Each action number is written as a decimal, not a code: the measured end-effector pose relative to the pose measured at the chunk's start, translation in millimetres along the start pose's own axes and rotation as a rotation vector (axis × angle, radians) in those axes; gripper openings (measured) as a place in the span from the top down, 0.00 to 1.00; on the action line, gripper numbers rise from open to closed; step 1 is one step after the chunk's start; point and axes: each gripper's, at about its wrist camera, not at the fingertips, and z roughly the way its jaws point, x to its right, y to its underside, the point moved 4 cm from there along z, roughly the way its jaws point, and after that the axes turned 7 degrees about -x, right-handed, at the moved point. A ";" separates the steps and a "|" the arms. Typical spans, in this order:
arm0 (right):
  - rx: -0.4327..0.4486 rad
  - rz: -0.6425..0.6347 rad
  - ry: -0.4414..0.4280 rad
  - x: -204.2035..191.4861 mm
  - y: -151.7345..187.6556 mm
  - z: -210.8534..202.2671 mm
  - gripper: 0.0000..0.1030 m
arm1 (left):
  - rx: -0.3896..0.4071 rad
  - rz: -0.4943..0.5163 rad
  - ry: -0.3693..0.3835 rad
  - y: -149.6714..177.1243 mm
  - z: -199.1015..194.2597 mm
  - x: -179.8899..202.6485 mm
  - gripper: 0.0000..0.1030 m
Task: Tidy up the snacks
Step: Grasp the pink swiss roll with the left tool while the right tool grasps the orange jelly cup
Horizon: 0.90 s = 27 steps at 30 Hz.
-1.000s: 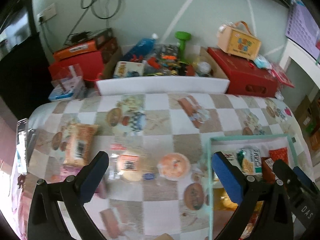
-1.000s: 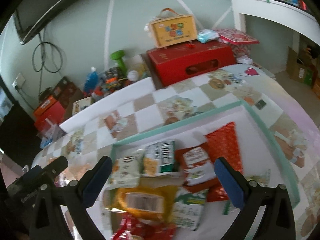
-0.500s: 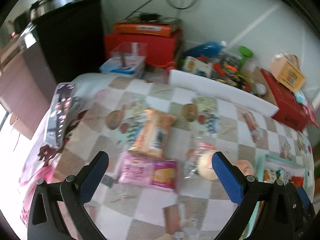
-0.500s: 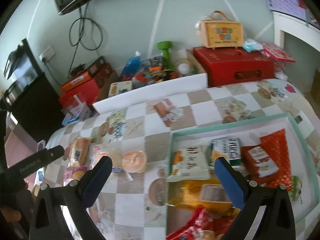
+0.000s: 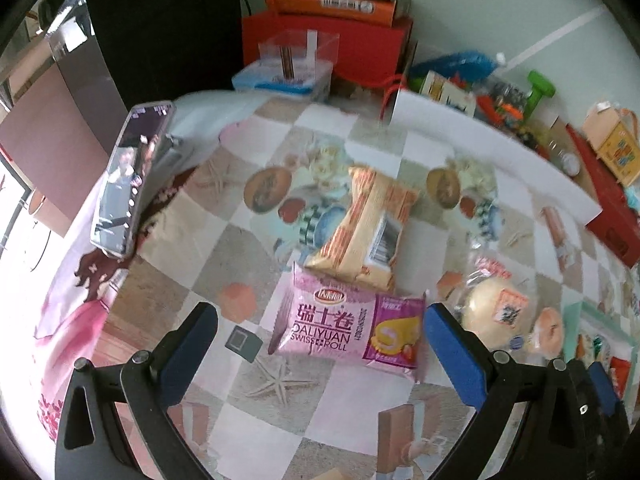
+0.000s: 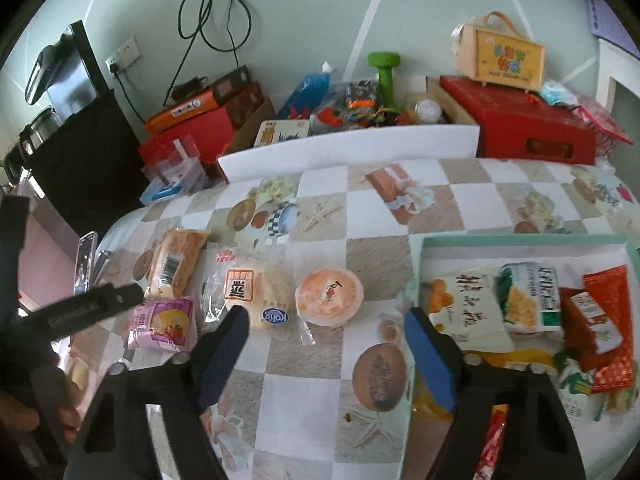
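Both hands have swung from the snack tray [image 6: 520, 240] toward loose snacks: the left gripper [image 5: 320, 344], wide open, hovers over the Swiss roll pack [image 5: 348, 330], while the empty right gripper [image 6: 328, 356] has just been narrowing, probably for the round cake [image 6: 329, 297].

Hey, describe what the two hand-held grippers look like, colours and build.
Both match: the left hand-held gripper and right hand-held gripper have black angular frames with triangular cut-outs and small silver bolts, each finger faced with a blue pad. Pale lettering runs along the left one's black side, too blurred to read.
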 end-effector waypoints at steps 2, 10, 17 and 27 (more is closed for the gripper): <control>-0.009 0.002 0.000 0.6 -1.3 5.8 0.25 | -0.026 0.004 0.002 1.3 12.1 2.8 0.01; -0.044 -0.011 -0.001 -0.9 -5.4 29.7 0.33 | -0.088 0.042 0.026 3.6 44.1 18.9 0.01; -0.069 -0.026 0.017 -2.2 -6.8 49.9 0.36 | -0.111 0.034 0.054 0.8 61.4 23.8 0.01; -0.079 -0.021 0.030 -0.1 -7.7 63.7 0.48 | -0.100 0.076 0.017 0.7 68.4 27.2 0.01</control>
